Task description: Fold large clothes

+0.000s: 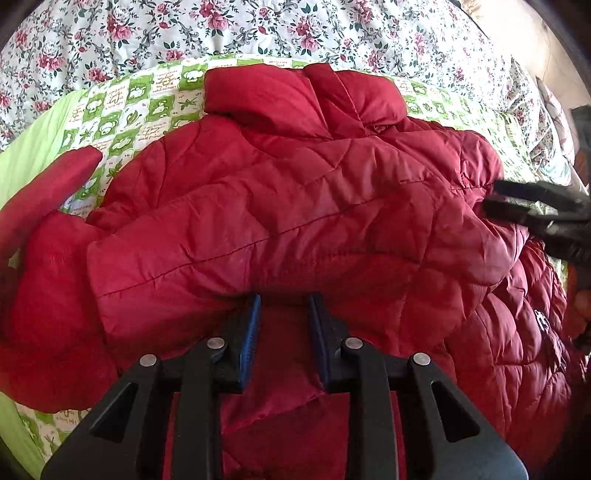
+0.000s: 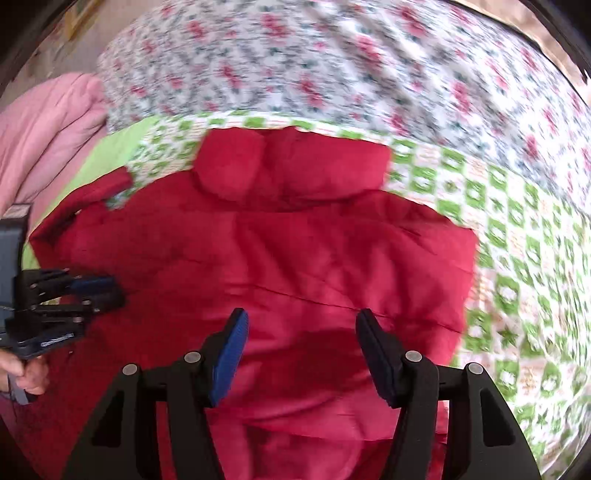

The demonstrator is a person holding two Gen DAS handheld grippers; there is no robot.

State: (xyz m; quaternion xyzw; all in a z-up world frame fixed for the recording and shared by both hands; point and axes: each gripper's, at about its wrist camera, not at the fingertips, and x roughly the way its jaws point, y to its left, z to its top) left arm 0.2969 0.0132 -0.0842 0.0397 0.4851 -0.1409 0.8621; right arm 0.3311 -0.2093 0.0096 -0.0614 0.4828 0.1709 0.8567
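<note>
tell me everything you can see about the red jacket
The red jacket is a quilted puffer with a smooth, slightly shiny shell. It lies spread on a green-checked cover over a floral sheet, hood flat at the far end. One sleeve is folded across the body; another pokes out at left. A small white logo shows at the right edge. The left gripper sits against the folded sleeve's near edge, jaws apart. The right gripper hovers open above the fabric.
</note>
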